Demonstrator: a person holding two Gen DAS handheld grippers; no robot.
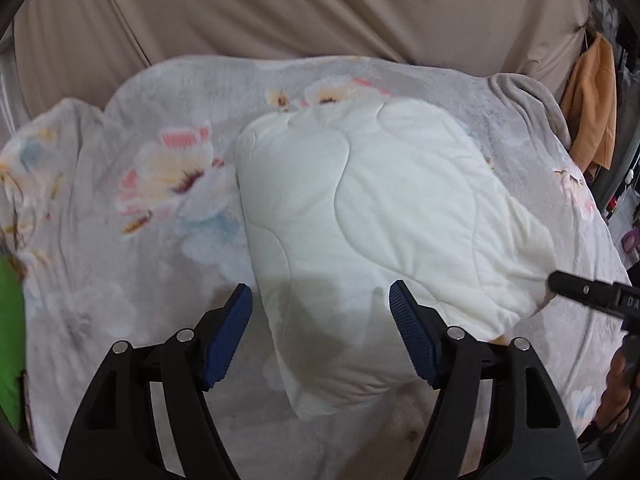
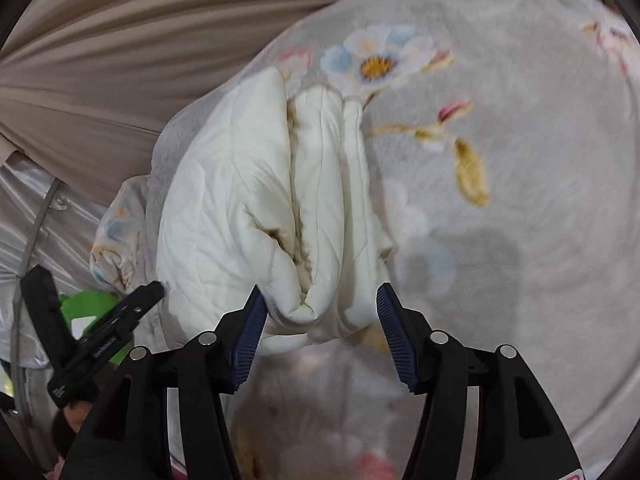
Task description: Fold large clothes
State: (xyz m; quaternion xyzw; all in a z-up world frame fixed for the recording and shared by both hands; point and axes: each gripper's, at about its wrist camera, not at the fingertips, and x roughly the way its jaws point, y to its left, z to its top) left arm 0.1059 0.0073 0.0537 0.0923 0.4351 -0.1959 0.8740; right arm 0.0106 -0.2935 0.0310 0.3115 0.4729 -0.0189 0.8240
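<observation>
A folded white quilted garment (image 1: pixel 372 216) lies as a thick bundle on a grey floral blanket (image 1: pixel 120 248). My left gripper (image 1: pixel 320 300) is open, its blue pads straddling the bundle's near end from above, holding nothing. In the right wrist view the bundle (image 2: pixel 256 216) shows its stacked folded layers end-on. My right gripper (image 2: pixel 320 300) is open, with the bundle's near corner between its pads. The right gripper's black finger (image 1: pixel 576 288) shows at the bundle's right edge in the left wrist view. The left gripper (image 2: pixel 132 304) shows at the bundle's left side in the right wrist view.
A beige curtain (image 1: pixel 280 8) hangs behind the blanket. An orange cloth (image 1: pixel 592 104) hangs at the far right. A green object (image 1: pixel 10 336) lies at the blanket's left edge and also shows in the right wrist view (image 2: pixel 88 308). A silvery sheet (image 2: pixel 52 216) lies left.
</observation>
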